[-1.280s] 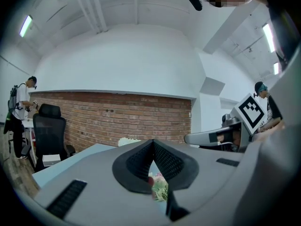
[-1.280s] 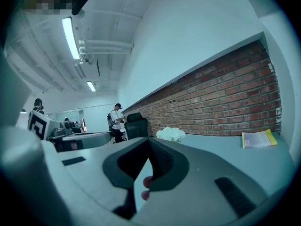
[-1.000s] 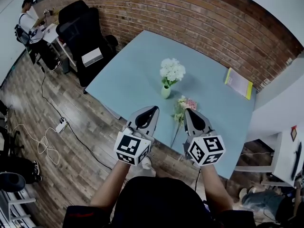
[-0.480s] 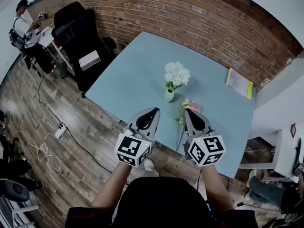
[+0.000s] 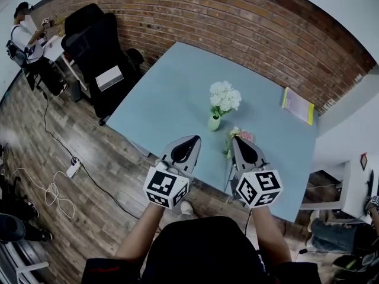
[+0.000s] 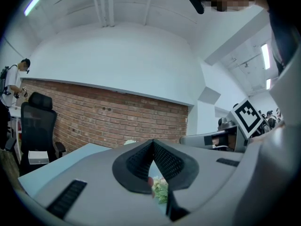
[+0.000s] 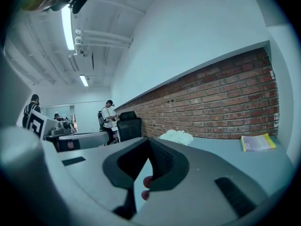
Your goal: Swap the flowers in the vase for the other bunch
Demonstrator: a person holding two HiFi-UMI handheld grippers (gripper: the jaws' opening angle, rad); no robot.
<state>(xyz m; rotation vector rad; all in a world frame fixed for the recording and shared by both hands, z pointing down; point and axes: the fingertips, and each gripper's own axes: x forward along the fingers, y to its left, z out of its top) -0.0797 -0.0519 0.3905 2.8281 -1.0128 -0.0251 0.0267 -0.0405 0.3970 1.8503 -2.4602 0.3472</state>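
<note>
- Left gripper (image 5: 193,138), grey with a marker cube, was held on the near side of the small pale green vase (image 5: 214,122), over the near edge of the light blue table (image 5: 166,93). Jaws were pressed together, tips meeting (image 6: 153,142), nothing between them.
- Right gripper (image 5: 236,139), same build, sat just beside the left one, also on the near side of the vase. Jaws were closed tip to tip (image 7: 148,141) and held nothing.
- Loose bunch of pink and cream flowers (image 5: 240,135) lay flat on the table between the grippers and the vase, near the vase's foot, with the stems running back towards the table's near edge. The right gripper partly covered it.
- The vase stood upright, and the bunch of white flowers (image 5: 225,96) was in it, the blooms above the rim.
- Yellow booklet (image 5: 298,105) lay flat, well apart from the vase, to its right.
- Black office chair (image 5: 95,37) stood off the table, well left of the vase, with a white box (image 5: 110,78) on the seat.
- Red brick wall (image 5: 249,22) ran behind the vase, beyond the table's far edge.
- A person (image 5: 23,37) stood far left of the vase, past the chair.
</note>
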